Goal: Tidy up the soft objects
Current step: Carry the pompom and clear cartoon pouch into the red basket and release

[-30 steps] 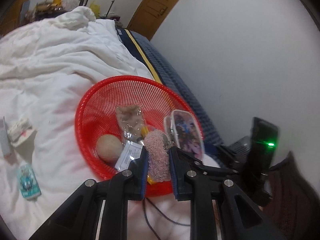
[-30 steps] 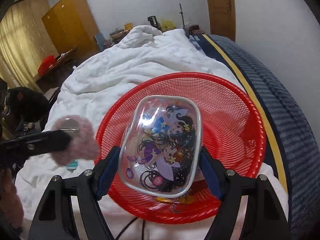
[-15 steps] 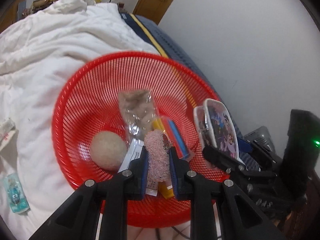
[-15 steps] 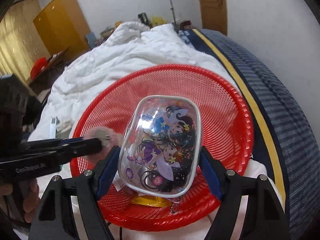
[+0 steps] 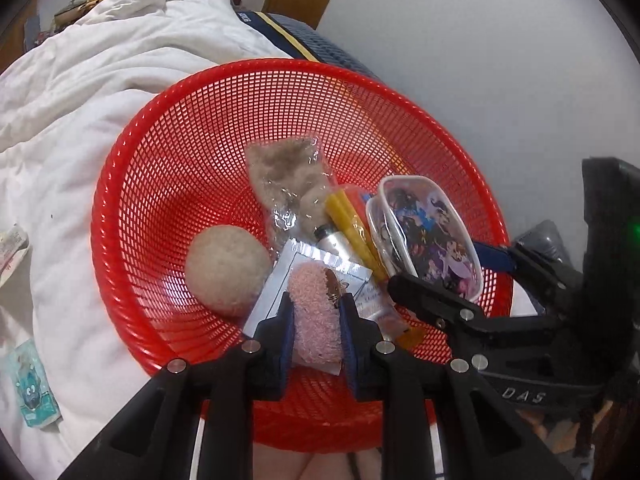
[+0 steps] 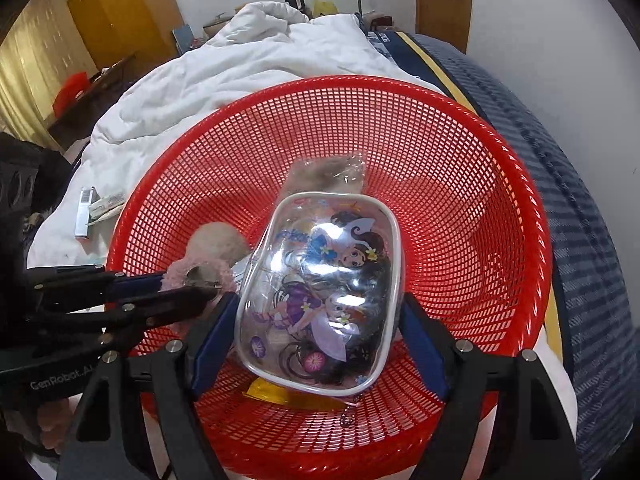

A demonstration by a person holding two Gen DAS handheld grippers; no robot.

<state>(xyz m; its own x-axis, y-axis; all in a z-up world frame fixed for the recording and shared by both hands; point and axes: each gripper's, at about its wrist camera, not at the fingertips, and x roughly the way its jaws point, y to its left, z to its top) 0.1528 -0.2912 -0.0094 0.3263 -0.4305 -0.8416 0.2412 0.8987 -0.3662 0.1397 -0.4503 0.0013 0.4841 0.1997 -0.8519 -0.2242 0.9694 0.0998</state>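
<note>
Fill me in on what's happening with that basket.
A person is loading soft things into the red mesh plastic basket on the white duvet. The left tool, jaws opening, has a fluffy pink pom-pom between them over the basket. The right tool grips a clear cartoon-printed pouch above it. A beige fuzzy ball already lies inside.

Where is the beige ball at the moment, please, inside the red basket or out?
Inside: the beige ball rests on the mesh floor of the red basket.
</note>
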